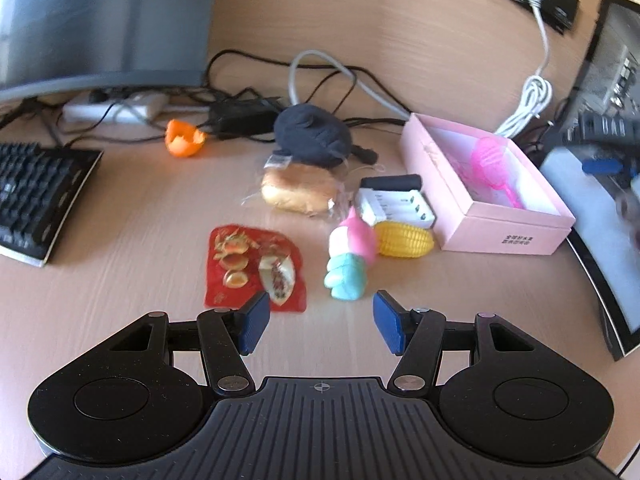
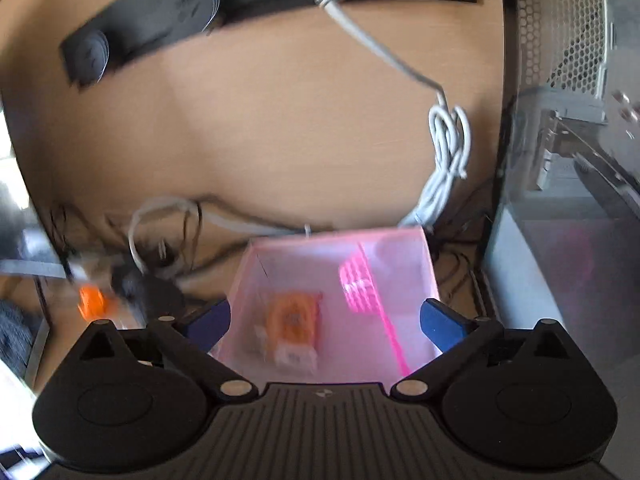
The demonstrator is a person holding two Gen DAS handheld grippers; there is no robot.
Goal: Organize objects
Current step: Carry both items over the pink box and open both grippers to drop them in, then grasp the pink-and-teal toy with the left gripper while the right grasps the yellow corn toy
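My left gripper (image 1: 320,320) is open and empty above the wooden desk. Just ahead of it lie a red packet (image 1: 252,268) and a pink and teal toy (image 1: 350,260). Beyond are a yellow corn toy (image 1: 404,239), a wrapped bun (image 1: 298,189), a white battery charger (image 1: 394,202) and a dark cloth bundle (image 1: 312,134). The pink box (image 1: 504,232) stands at the right with a pink scoop (image 1: 490,164) inside. My right gripper (image 2: 324,316) is open right above the pink box (image 2: 430,276), which holds an orange packet (image 2: 294,324) and the pink scoop (image 2: 360,286).
A keyboard (image 1: 36,196) is at the left under a monitor (image 1: 100,20). Cables and a power strip (image 1: 116,110) run along the back, with an orange peel (image 1: 184,138) near them. A white coiled cable (image 1: 528,104) and a computer case (image 2: 568,120) stand at the right.
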